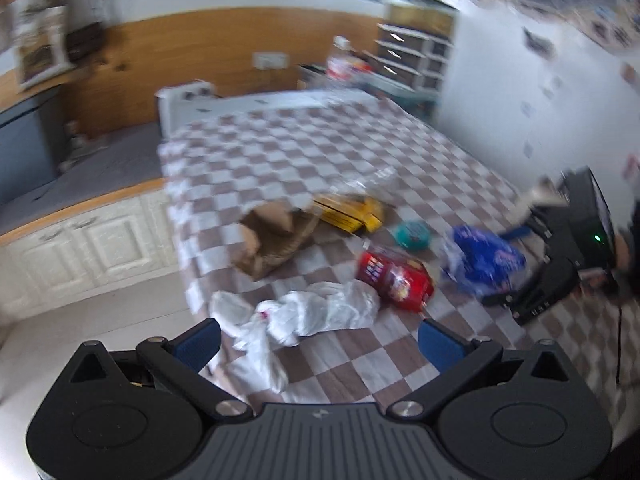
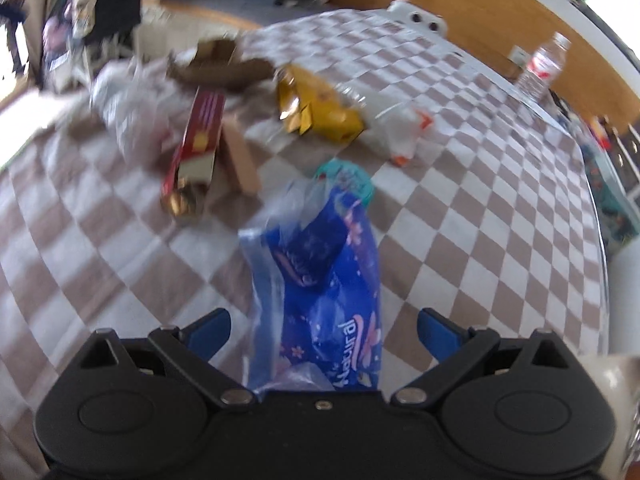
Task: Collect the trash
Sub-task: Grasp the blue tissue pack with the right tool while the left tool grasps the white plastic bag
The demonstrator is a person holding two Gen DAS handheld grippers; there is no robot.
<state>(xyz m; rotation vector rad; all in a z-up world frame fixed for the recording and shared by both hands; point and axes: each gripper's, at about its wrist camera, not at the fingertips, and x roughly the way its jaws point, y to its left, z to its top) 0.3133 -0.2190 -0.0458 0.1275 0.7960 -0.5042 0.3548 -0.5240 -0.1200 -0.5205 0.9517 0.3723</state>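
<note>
Trash scattered on the checkered table [image 2: 480, 216]

A blue wrapper [image 2: 320, 272] is seen between the wide-open right tongs [image 2: 324, 330], lengthwise along them; a red box [image 2: 196, 140] lies ahead-left. Left tongs [image 1: 318, 340] gape over white plastic [image 1: 316, 312].

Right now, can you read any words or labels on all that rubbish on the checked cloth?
"Natural": on the blue plastic wrapper lying between the right claw's open fingers.
Red box: print too blurred to read.
Yellow packet: print too blurred.
Water bottle label: too small and blurred.
</note>
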